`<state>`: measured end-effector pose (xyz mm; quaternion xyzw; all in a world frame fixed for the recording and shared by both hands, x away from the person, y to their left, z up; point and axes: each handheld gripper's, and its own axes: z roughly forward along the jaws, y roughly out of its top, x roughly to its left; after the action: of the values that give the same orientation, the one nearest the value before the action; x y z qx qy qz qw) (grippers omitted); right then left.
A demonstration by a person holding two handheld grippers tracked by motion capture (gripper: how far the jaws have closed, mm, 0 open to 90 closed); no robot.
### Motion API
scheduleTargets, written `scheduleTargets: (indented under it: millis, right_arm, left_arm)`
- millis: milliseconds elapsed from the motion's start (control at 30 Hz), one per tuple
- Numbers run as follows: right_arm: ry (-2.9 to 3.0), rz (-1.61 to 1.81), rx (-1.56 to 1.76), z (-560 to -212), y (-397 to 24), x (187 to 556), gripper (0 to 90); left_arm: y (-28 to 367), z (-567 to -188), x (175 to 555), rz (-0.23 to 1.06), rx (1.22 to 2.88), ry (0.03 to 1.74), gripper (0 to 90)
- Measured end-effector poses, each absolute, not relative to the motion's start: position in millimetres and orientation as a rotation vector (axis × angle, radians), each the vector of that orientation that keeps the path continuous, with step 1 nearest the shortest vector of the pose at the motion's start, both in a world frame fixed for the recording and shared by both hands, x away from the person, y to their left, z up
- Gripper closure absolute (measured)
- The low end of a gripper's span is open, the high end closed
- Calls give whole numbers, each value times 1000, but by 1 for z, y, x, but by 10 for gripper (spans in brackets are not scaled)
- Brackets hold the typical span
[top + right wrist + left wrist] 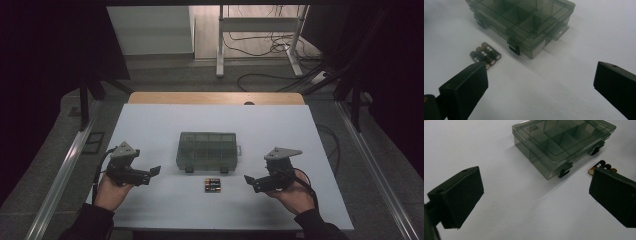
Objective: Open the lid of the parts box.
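High view: the small black-and-gold batteries [212, 185] lie side by side, long axes running left-right, just before the closed smoky clear plastic compartment box [207, 150], between the wide-spread left gripper [154, 172] and right gripper [248, 179].

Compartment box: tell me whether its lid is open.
No, the clear lid lies flat on the compartment box, and both black latches sit down over its front edge.
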<state>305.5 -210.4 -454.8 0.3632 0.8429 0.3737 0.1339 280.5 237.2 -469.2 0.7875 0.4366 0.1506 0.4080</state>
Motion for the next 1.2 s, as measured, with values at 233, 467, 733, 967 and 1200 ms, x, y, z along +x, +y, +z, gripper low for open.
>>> scheduleTargets:
  millis: [233,467,733,967,1200]
  right_arm:
    - [2461,1067,1069,-455,-203,313,155]
    - [2493,1042,1065,-457,-199,318,283]
    - [2551,1035,1067,-459,-197,325,502]
    - [2603,1032,1057,-463,-192,331,679]
    - [2657,1000,1028,-470,-187,336,845]
  left_arm:
    - [233,-471,287,392,1984,1089,0]
    - [229,-472,293,387,1994,1083,0]
    - [224,-475,300,375,2011,1078,2]
    - [217,-478,305,381,2028,1063,6]
    - [213,-481,311,365,2018,1052,16]
